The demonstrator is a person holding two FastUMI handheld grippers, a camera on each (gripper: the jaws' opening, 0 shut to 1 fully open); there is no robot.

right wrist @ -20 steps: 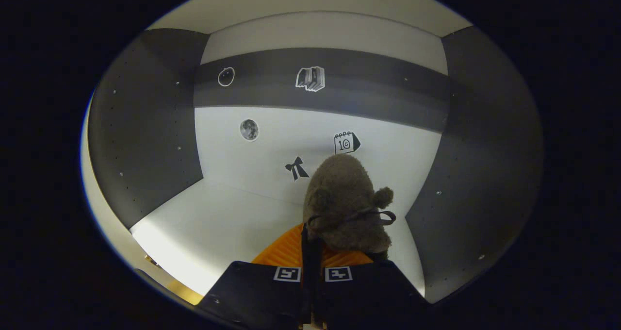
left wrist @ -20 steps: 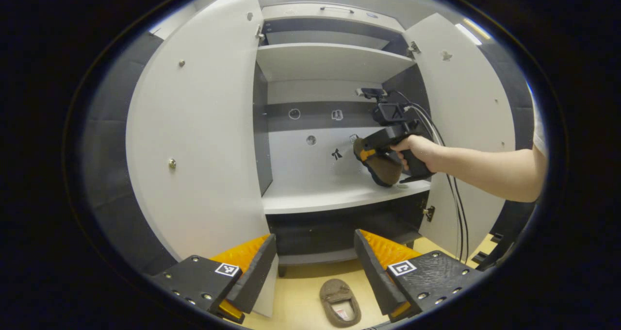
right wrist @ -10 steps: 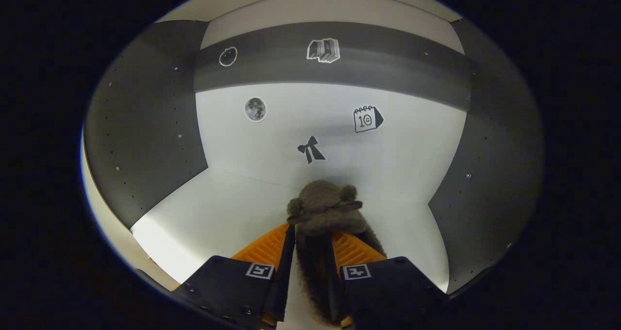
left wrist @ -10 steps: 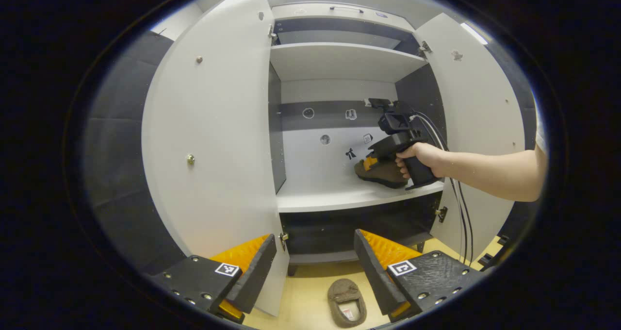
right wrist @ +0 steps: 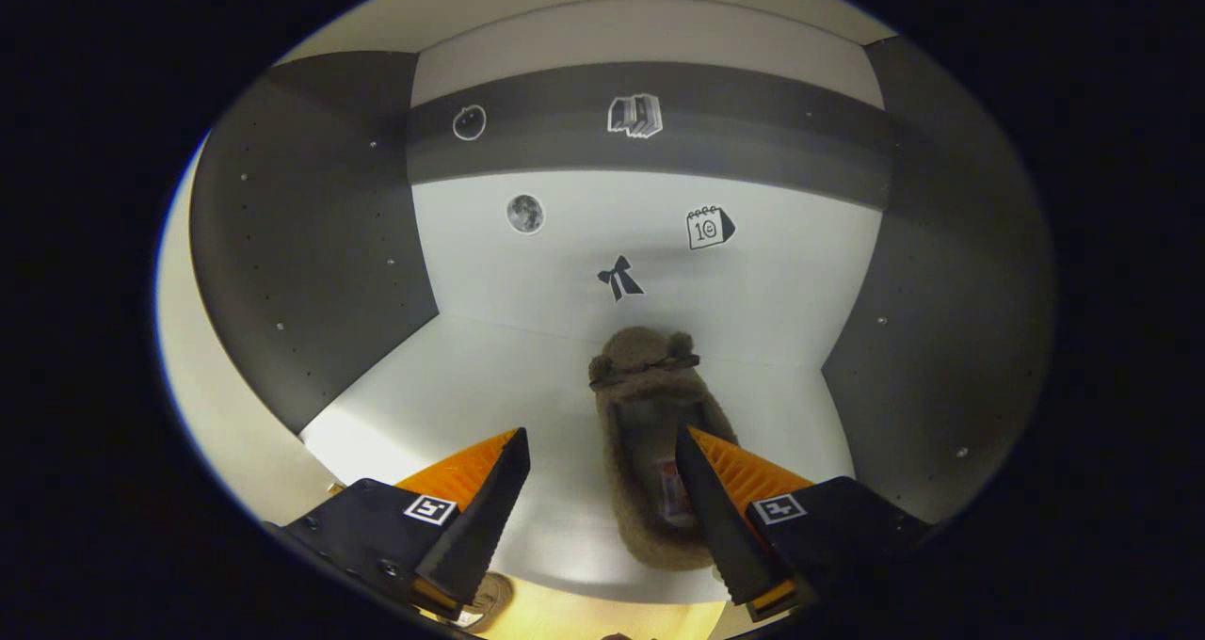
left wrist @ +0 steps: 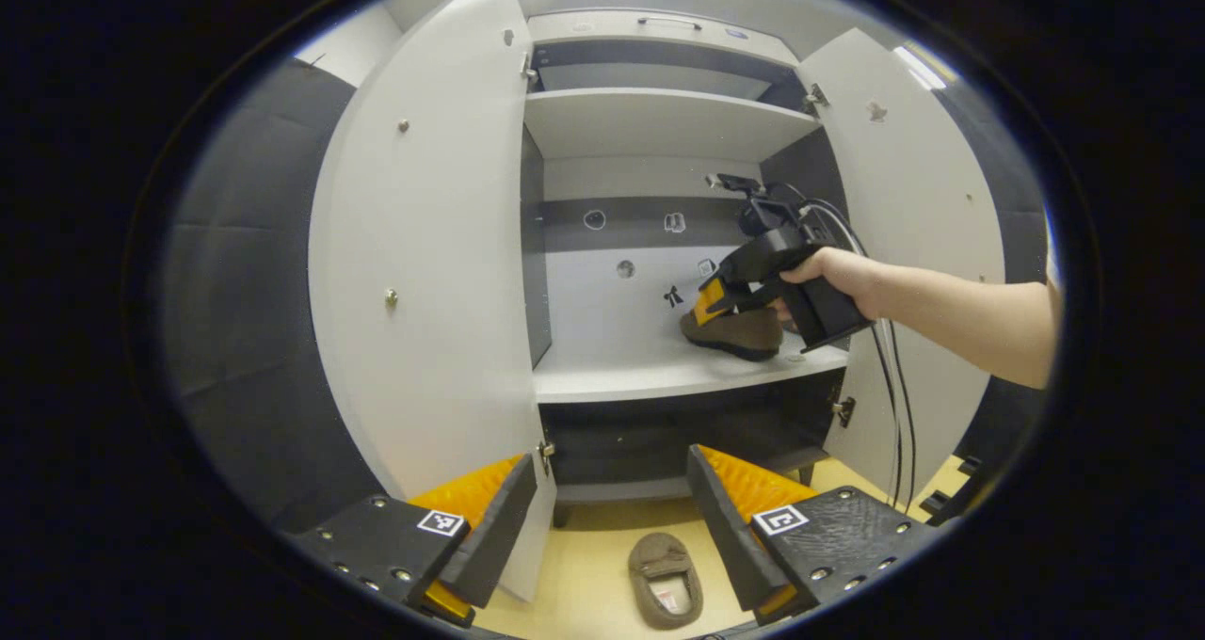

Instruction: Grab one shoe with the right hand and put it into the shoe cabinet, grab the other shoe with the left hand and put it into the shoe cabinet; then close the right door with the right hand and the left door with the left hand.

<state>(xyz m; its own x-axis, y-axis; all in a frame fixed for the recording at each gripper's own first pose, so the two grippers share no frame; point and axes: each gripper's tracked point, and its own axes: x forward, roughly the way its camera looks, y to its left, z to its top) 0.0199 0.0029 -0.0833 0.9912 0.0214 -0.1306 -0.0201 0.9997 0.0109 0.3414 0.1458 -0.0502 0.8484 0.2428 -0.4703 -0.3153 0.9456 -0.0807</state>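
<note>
Your right tongs (right wrist: pixel 602 489) are spread wide, released above the slipper (right wrist: pixel 654 452) on the cabinet shelf (right wrist: pixel 442 405); your left tongs (left wrist: pixel 612 508) gape over the floor slipper (left wrist: pixel 666 581).

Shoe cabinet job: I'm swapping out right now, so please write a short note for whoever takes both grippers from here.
Right gripper: open, over the white middle shelf, just above the brown fuzzy slipper with a small bow that lies flat there, toe to the back wall; neither finger presses on it.
Left gripper: open, holding nothing, low in front of the white shoe cabinet.
The second brown slipper lies on the yellowish floor between the left gripper's fingers.
The left door and the right door both stand open.
Done: first slipper shelved.
Left: pull the right gripper out, shelve the floor slipper with the left, close the right door, then the left.
</note>
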